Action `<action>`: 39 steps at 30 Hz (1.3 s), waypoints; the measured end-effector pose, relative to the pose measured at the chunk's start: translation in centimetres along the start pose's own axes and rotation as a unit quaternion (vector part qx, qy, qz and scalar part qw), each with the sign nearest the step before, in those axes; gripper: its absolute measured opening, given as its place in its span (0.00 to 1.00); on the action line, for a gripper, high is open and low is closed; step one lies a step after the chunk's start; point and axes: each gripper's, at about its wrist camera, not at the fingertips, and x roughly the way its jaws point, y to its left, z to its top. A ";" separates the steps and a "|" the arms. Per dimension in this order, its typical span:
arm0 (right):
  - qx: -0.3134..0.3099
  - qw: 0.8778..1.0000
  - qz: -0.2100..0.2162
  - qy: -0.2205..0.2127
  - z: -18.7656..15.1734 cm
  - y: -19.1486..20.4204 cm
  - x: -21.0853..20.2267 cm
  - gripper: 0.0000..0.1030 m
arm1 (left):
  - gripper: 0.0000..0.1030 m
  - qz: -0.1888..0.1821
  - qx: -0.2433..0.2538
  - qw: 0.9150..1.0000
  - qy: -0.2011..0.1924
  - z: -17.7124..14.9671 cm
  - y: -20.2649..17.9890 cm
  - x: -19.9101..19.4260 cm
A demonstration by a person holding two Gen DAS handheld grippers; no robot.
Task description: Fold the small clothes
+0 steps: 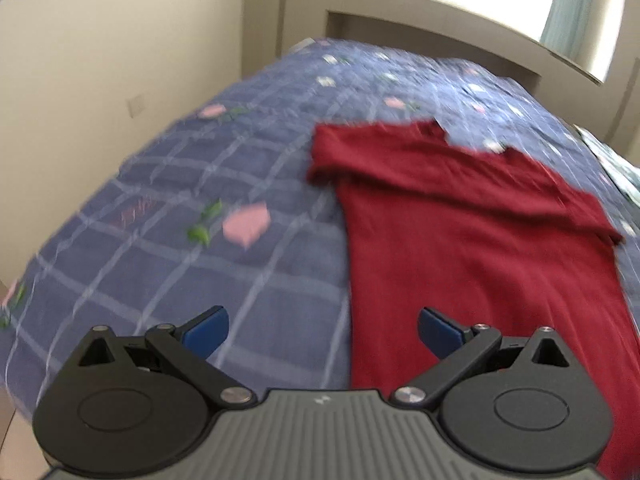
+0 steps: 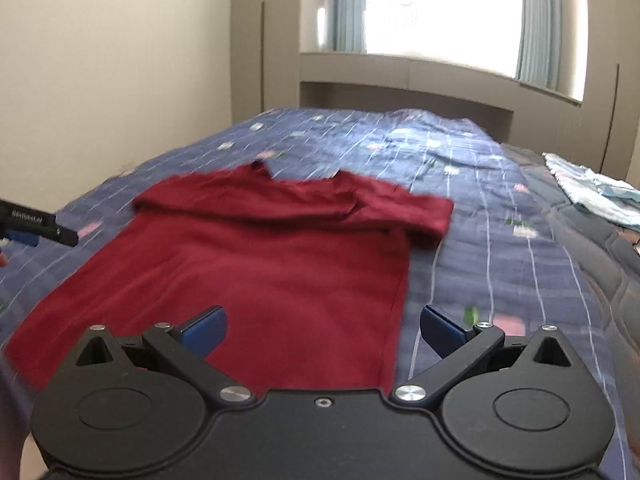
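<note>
Left wrist view: our left gripper point(image 1: 322, 334) has its jaws wide apart, nothing between them; blue fingertips point(image 1: 206, 334) hang above the blue checked bedspread point(image 1: 168, 240); the dark red T-shirt point(image 1: 472, 264) lies flat on it, ahead and to the right of the jaws; its left side edge runs down between the two fingers, so the right finger sits over red cloth and the left over bare bedspread; sleeves spread out at the far end, collar farthest from the jaws; frame is motion-blurred, so we cannot tell whether a fingertip touches the cloth.

Right wrist view: our right gripper point(image 2: 322, 334) is also spread wide and empty; the T-shirt point(image 2: 256, 268) lies ahead and left of the jaws; its right side edge passes between the fingers, left finger over the shirt, right over the bedspread point(image 2: 500, 264); the left gripper point(image 2: 38, 228) shows at the far left edge; a pale blue folded cloth point(image 2: 592, 192) lies far right on the bed, well apart from the shirt.
</note>
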 end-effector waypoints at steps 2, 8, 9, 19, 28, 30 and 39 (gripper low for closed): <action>0.002 1.000 0.010 0.014 -1.7 0.3 -1.4 0.99 | 1.00 -0.013 0.017 1.000 0.010 -1.7 0.3 -1.0; 0.046 0.997 0.026 0.053 -5.4 -0.5 -3.8 0.91 | 0.99 -0.047 0.057 0.997 0.033 -5.0 0.1 -2.4; 0.055 0.996 0.030 0.059 -5.8 -0.7 -3.9 0.88 | 0.97 -0.055 0.059 0.996 0.036 -5.4 0.0 -2.6; 0.125 0.987 0.022 0.094 -7.0 -3.2 -3.6 0.19 | 0.25 -0.113 0.047 0.987 0.102 -6.9 0.1 -2.2; 0.109 0.990 -0.002 0.089 -6.3 -3.9 -4.9 0.06 | 0.06 -0.084 0.055 0.991 0.086 -5.8 -0.3 -4.3; 0.106 0.990 -0.005 0.089 -6.3 -4.0 -5.0 0.06 | 0.06 -0.079 0.057 0.992 0.082 -5.7 -0.1 -4.5; 0.054 0.995 -0.009 0.087 -7.2 -2.8 -5.0 0.42 | 0.64 -0.068 0.071 0.992 0.078 -7.3 0.0 -4.0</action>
